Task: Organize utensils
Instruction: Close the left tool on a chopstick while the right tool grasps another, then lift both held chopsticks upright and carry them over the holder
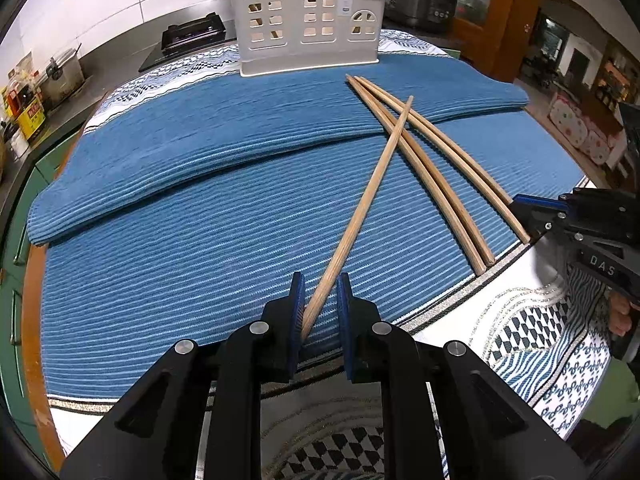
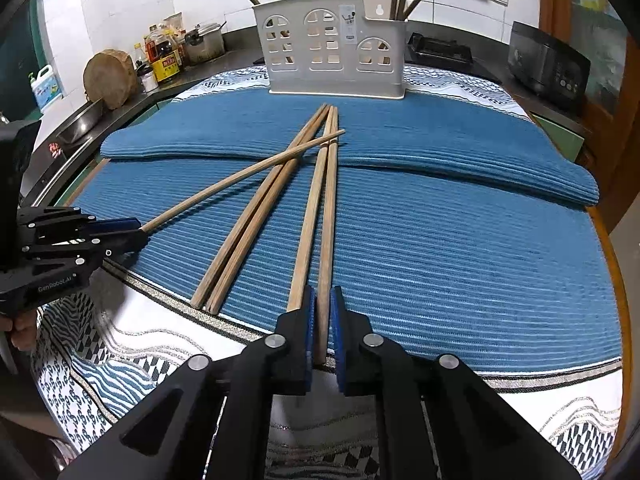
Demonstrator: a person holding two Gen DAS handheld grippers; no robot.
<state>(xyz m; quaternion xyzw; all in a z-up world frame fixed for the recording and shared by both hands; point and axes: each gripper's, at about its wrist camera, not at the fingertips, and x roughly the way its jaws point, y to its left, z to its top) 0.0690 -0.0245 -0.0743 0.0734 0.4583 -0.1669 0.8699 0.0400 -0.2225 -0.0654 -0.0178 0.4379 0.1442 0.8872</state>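
A white utensil holder (image 1: 308,20) (image 2: 332,48) with window cut-outs stands at the back of the blue ribbed mat (image 1: 180,240) (image 2: 460,240), with chopsticks upright in both end compartments. Several wooden chopsticks lie on the mat. My left gripper (image 1: 321,282) (image 2: 138,229) is shut on the near end of one chopstick (image 1: 372,184) (image 2: 240,176), which slants across its pads and over the others. My right gripper (image 2: 323,294) (image 1: 524,216) is shut on the near end of another chopstick (image 2: 328,220). Its neighbour (image 2: 306,232) lies just outside the left finger. A loose pair (image 2: 244,228) (image 1: 432,184) lies between the grippers.
A second blue mat (image 1: 160,148) (image 2: 440,148) lies folded across the back half. A patterned white cloth (image 1: 520,320) (image 2: 140,344) covers the round wooden table. Behind are a stove (image 1: 192,32), a black cooker (image 2: 548,64), a pot (image 2: 204,42), bottles and a wooden block (image 2: 110,78).
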